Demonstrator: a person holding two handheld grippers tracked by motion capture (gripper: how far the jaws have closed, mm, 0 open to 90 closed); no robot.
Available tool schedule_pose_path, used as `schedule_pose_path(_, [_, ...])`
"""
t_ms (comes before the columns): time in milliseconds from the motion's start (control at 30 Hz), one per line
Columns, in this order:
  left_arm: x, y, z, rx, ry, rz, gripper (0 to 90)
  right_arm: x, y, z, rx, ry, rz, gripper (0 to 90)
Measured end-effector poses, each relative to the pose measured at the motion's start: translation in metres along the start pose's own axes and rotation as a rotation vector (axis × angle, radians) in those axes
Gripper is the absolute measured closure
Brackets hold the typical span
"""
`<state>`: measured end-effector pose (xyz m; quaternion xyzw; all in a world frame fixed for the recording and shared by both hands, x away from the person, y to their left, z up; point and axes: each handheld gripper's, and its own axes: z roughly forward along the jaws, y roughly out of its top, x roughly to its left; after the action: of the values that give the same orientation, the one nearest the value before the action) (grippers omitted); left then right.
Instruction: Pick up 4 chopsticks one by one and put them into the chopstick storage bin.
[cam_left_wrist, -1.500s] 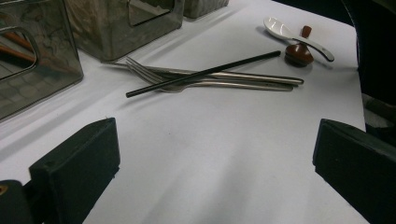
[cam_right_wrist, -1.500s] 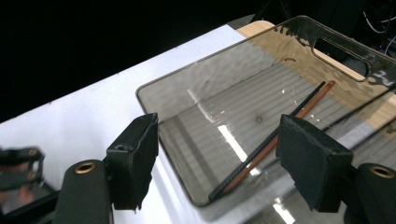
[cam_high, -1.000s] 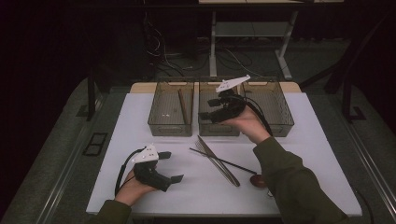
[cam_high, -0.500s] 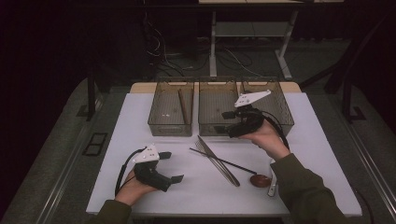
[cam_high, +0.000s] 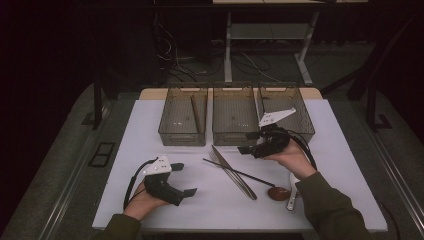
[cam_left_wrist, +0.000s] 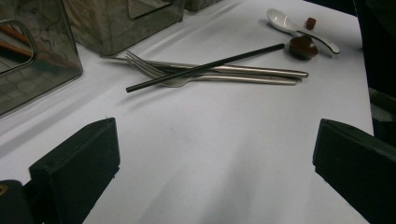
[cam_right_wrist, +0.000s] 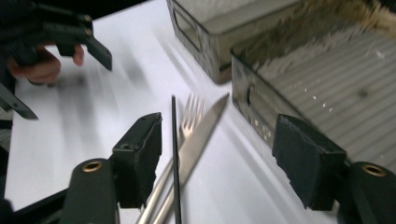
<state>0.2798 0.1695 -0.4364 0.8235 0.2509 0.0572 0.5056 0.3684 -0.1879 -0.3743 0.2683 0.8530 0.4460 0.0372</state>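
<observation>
Work in hand: the right hand-held gripper (cam_high: 248, 148) hangs over the cutlery pile on the bench (cam_high: 150, 130), apparently to pick a piece for sorting into the three bins (cam_high: 182, 135).
Right hand-held gripper state: jaws spread and just been closing a little; nothing pinched. In the right gripper view the black chopstick (cam_right_wrist: 175, 154), fork (cam_right_wrist: 189, 119) and knife (cam_right_wrist: 205, 126) lie on the bench below and ahead of the jaws, with no pad touching them.
Left hand-held gripper (cam_high: 187, 191): jaws spread wide, empty, low over bare bench near the front edge.
Cutlery position: knife (cam_high: 235, 172) and fork lie side by side, touching, with the chopstick (cam_high: 235, 171) crossed over both; a brown spoon (cam_high: 278, 192) and a white spoon (cam_high: 292, 197) sit near the chopstick's far end, beside the right sleeve.
Bins: the left one holds a wooden stick (cam_high: 195, 114); the other two look empty, though the tinted walls make that uncertain.
Risk, double pick: closing where the pieces overlap could catch two at once.
Risk, slip: the flat knife and fork hug the bench, so the pads may skid off.
Risk, scatter: lifting the fork first would flick the chopstick.
Risk, collision: the middle bin's wall stands just beside one jaw.
</observation>
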Motion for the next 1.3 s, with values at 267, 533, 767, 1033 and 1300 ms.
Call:
schedule_pose_path(267, [0.0, 0.0, 0.0, -0.001, -0.001, 0.002, 0.0, -0.001, -0.021, 0.006, 0.084, 0.026, -0.008, 48.7])
schedule_pose_path(533, [0.0, 0.0, -0.001, -0.002, 0.0, 0.0, 0.0, 0.005, -0.041, 0.003, 0.111, 0.048, -0.031, 63.2])
schedule_pose_path(767, [0.0, 0.0, -0.001, -0.003, 0.001, 0.0, 0.0, 0.011, -0.053, 0.003, 0.137, 0.055, -0.037, 71.8])
schedule_pose_path(1033, [0.0, 0.0, -0.001, -0.002, 0.001, 0.0, 1.1, 0.014, -0.062, 0.01, 0.212, 0.05, -0.048, 76.1])
schedule_pose_path(1300, [0.0, 0.0, -0.001, -0.001, 0.0, -0.001, 1.1, 0.013, -0.065, 0.017, 0.27, 0.06, -0.067, 77.6])
